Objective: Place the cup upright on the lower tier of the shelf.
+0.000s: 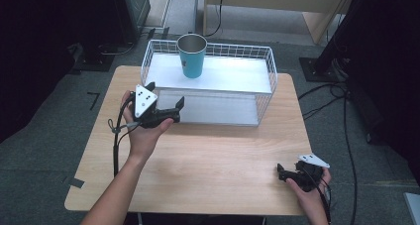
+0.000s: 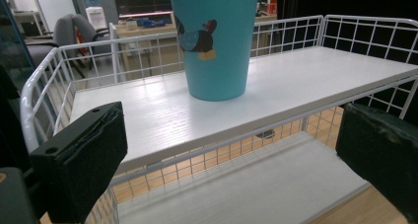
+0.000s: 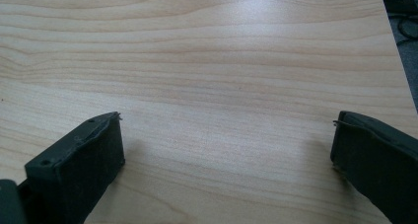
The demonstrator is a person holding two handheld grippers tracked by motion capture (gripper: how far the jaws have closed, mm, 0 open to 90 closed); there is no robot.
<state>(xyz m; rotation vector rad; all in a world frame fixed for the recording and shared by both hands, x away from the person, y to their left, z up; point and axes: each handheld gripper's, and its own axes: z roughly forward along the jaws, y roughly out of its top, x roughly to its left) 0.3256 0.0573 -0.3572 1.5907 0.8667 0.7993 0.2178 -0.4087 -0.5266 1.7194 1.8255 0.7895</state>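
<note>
Left gripper (image 1: 165, 100) hovers just off the front of the white wire rack (image 1: 265, 61), jaws spread wide and holding nothing; dead ahead of it, in the left gripper view, stands the teal cup (image 2: 215, 41) on the rack's upper shelf (image 2: 305, 81), toward the shelf's left half, apart from the wire walls; the job in hand looks like a reach for that cup; best play, I'd say, is to go in level over the front rail, keep the jaws this wide so each pad passes a side of the cup, and close low on the body where it narrows least awkwardly, without nudging it; the cup is upright, mouth up, its long axis vertical, the penguin print facing the gripper; right gripper (image 1: 288, 173) rests down at the near right corner of the wooden table (image 1: 223, 155), jaws also apart, nothing between them.
</note>
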